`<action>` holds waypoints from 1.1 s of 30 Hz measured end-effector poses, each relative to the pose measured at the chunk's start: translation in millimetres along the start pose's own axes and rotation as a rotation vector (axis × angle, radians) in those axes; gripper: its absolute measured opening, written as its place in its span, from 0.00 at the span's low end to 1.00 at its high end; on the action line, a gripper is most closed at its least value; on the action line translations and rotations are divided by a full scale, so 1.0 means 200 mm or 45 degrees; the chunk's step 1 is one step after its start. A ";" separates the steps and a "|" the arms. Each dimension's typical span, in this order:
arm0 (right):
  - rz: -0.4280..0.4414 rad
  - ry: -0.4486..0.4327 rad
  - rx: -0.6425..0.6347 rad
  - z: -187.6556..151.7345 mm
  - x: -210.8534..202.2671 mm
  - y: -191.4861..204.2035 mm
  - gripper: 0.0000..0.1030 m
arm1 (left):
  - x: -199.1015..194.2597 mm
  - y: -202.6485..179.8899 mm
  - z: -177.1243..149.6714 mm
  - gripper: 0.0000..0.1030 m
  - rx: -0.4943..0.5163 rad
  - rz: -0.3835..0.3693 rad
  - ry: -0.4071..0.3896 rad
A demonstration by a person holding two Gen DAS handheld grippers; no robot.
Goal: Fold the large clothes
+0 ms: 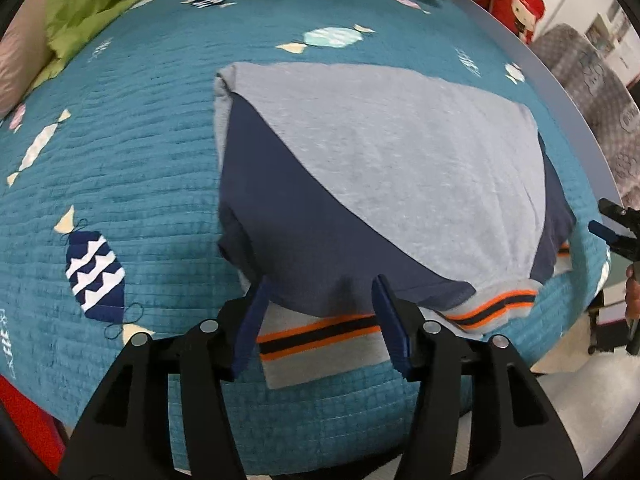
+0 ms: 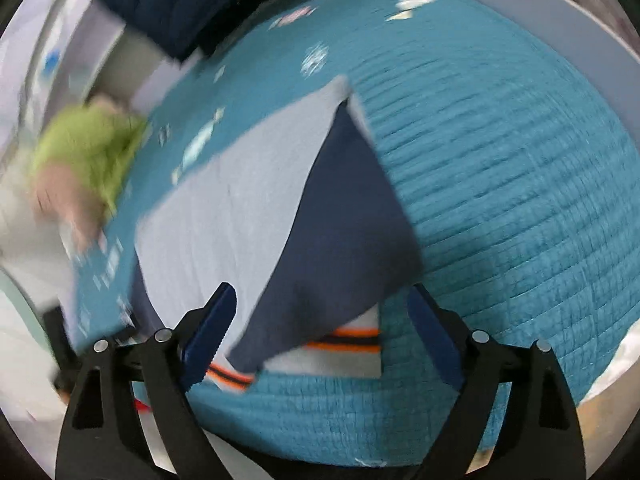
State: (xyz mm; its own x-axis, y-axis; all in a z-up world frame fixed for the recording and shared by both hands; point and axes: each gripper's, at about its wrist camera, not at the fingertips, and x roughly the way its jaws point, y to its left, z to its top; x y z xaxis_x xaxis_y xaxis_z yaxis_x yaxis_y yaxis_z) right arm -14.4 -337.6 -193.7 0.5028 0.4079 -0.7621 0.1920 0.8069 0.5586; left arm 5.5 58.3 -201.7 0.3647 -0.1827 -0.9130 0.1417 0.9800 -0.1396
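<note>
A grey and navy sweater point(image 1: 392, 152) with an orange and black striped hem point(image 1: 320, 334) lies folded on a teal quilt point(image 1: 140, 152). My left gripper point(image 1: 320, 316) stands open at the near edge of the sweater. Its blue pads straddle the hem and the navy fold without pressing on them. In the right wrist view the sweater point(image 2: 240, 216) runs diagonally, blurred. My right gripper point(image 2: 322, 320) is open wide over the sweater's navy corner point(image 2: 344, 240), and the cloth lies loose on the quilt point(image 2: 500, 180) between the fingers. The right gripper point(image 1: 612, 232) also shows at the right edge of the left wrist view.
A green cloth point(image 1: 84, 8) is bunched at the quilt's far left corner. A dark blue cushion point(image 2: 180, 0) lies at the far end. A red bag point(image 1: 514, 0) and a grey patterned seat point(image 1: 592, 80) stand beyond the bed's pale rim point(image 1: 560, 92). The floor shows at the near right.
</note>
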 end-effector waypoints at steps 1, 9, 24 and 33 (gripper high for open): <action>0.015 0.013 0.044 0.00 0.02 -0.03 0.87 | 0.01 0.01 0.01 0.56 -0.014 0.004 0.003; 0.374 0.208 0.431 -0.05 0.26 -0.22 0.88 | -0.02 0.08 0.03 0.57 -0.075 0.059 -0.002; 0.584 0.091 0.700 -0.08 0.31 -0.44 0.21 | 0.02 0.10 0.06 0.60 -0.109 0.094 -0.008; 0.547 0.051 0.573 0.08 0.45 -0.32 0.32 | 0.02 0.09 0.11 0.62 -0.120 0.064 -0.036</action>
State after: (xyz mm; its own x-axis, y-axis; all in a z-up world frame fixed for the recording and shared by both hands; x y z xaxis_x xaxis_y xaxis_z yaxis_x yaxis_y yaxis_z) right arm 32.0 -358.9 -292.0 0.5839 0.6786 -0.4456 0.3206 0.3115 0.8945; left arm 29.1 72.7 -198.7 0.3952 -0.1343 -0.9087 0.0359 0.9908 -0.1308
